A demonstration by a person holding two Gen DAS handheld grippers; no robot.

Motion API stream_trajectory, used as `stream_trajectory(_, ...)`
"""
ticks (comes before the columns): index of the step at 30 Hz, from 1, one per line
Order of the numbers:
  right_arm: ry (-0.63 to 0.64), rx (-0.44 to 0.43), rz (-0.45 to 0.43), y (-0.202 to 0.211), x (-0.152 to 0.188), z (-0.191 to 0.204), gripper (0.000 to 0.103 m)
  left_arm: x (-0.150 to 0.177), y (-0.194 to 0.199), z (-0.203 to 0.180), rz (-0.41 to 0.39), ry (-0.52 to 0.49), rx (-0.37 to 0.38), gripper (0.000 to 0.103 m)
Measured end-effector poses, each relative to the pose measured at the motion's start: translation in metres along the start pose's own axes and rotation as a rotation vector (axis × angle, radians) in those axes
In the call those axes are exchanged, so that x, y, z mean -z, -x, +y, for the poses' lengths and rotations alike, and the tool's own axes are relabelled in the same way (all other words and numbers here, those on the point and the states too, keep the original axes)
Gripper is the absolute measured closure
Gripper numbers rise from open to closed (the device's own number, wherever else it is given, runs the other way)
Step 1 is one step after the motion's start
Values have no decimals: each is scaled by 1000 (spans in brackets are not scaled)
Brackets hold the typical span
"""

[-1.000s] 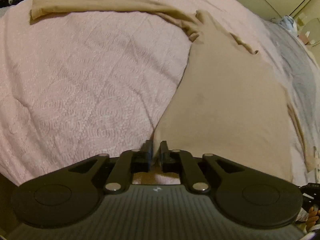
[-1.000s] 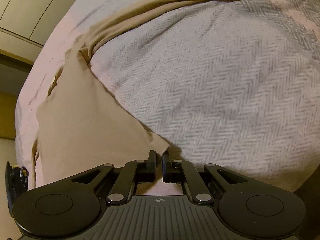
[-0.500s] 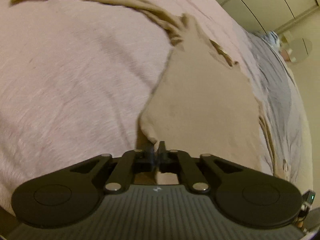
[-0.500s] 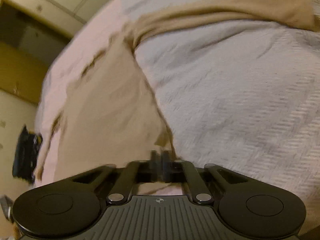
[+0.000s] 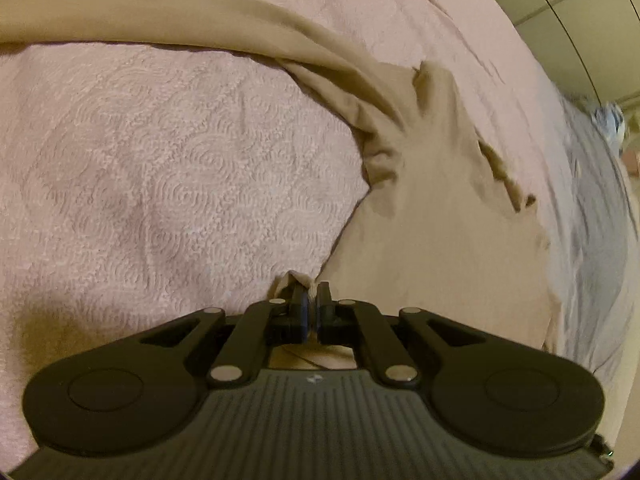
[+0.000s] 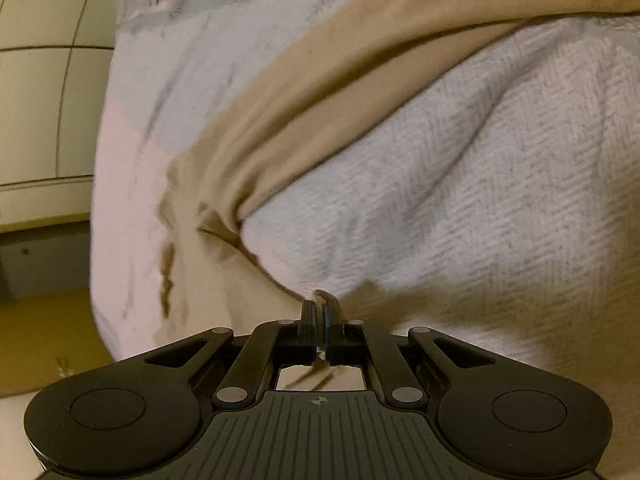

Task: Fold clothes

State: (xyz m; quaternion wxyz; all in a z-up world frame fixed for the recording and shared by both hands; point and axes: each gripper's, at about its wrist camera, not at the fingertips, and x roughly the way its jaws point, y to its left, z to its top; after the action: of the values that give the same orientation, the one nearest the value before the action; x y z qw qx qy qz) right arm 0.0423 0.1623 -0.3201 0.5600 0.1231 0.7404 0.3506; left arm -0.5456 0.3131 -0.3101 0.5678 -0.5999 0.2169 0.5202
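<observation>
My left gripper is clenched on the near corner of the tan garment, which lies spread on the bedspread; its long sleeve runs off the picture's left edge. My right gripper pinches the garment's other corner, though blur smears the cloth there.

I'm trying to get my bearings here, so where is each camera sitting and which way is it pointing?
Left wrist: on the left gripper, looking down its fingers at the tan shirt on the pink bedspread; the jaws pinch a shirt corner.
Right wrist: on the right gripper, looking down at the grey blanket; the jaws pinch another corner.
Shared: the same shirt.
</observation>
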Motion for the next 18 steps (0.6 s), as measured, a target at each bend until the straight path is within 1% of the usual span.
stream_trajectory(2, 38, 1, 7, 10, 7, -6, 101, 8, 13, 4, 8, -48, 4, 102)
stream_trajectory(4, 67, 11, 31, 26, 16, -17, 101, 19, 32, 9, 39, -99, -4, 102)
stream_trajectory(6, 94, 40, 68, 46, 28, -30, 101, 37, 55, 17, 79, -134, -12, 102)
stream_trajectory(8, 104, 86, 108, 64, 41, -44, 101, 60, 76, 29, 120, -149, -20, 102)
stream_trajectory(10, 95, 133, 151, 75, 56, -64, 101, 83, 87, 43, 160, -128, -31, 102)
stream_trajectory(12, 70, 152, 174, 72, 67, -78, 101, 98, 84, 57, 173, -76, -33, 101)
stream_trajectory(13, 59, 158, 180, 69, 70, -82, 101, 101, 80, 59, 166, -63, -31, 101)
stream_trajectory(14, 77, 165, 173, 65, 71, -81, 101, 102, 76, 60, 150, -62, -26, 101)
stream_trajectory(15, 127, 174, 157, 60, 72, -76, 101, 103, 71, 60, 135, -60, -21, 101)
stream_trajectory(16, 176, 183, 140, 56, 72, -71, 101, 104, 65, 58, 130, -83, -37, 101)
stream_trajectory(18, 280, 210, 110, 47, 74, -61, 101, 106, 52, 54, 133, -163, -92, 98)
